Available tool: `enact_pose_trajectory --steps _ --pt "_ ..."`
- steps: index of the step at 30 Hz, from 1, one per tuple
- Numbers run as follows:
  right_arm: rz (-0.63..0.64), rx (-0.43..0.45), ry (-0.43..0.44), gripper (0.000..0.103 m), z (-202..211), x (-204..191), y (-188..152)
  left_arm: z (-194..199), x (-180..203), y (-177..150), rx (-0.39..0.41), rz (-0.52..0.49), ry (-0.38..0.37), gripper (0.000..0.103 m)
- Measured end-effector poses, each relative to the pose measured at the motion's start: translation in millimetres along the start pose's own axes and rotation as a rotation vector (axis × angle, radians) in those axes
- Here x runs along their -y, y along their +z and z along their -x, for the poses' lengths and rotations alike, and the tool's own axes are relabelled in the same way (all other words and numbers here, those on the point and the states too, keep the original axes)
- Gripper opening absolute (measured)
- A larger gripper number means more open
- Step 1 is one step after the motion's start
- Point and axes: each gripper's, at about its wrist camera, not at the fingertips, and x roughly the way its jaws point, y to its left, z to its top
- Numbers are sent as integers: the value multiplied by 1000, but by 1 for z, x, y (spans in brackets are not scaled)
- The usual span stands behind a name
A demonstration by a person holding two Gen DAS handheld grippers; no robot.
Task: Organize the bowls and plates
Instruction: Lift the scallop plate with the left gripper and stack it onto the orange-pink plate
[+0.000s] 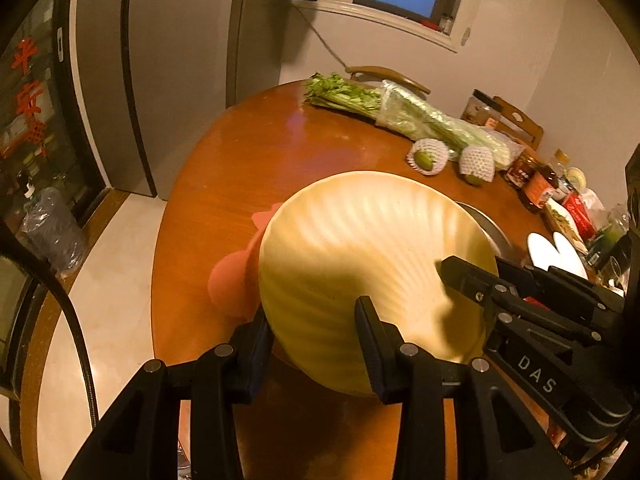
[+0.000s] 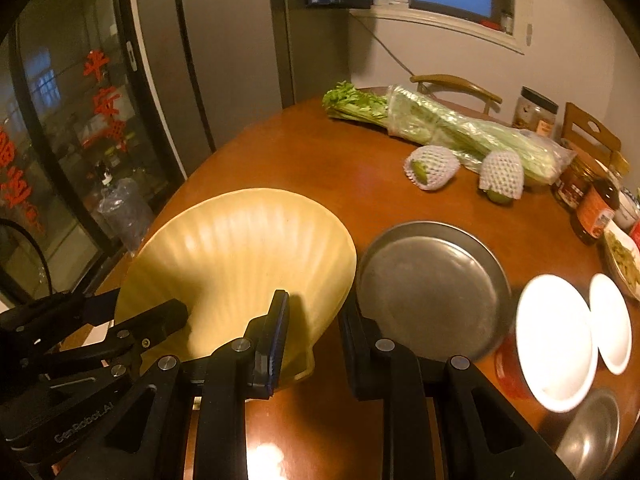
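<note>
A yellow shell-shaped plate (image 1: 360,264) fills the lower middle of the left wrist view, tilted above the brown wooden table (image 1: 248,168). The left gripper (image 1: 316,340) has its fingers spread wide around the plate's near edge; whether they touch it cannot be told. The right gripper (image 2: 314,328) straddles the plate's right rim with fingers parted, one finger (image 2: 276,332) over the plate. Just right of it lies a round metal plate (image 2: 432,288), then two white plates (image 2: 554,340). Celery (image 2: 440,124) lies in the upper right.
</note>
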Motion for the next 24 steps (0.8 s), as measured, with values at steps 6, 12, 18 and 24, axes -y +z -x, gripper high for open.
enact_pose_trajectory --steps 6,12,18,24 --pt "7 -27 -7 25 -22 -2 5 -11 -2 3 -21 7 14 41" --pt "13 -45 -7 25 -34 -4 6 -17 -3 4 -32 -3 43 41" --pt "20 -61 -9 25 -41 -6 6 -24 -2 7 -44 -14 60 41" --pt "29 -79 -1 25 -42 -6 2 -25 -4 9 -47 -25 73 41"
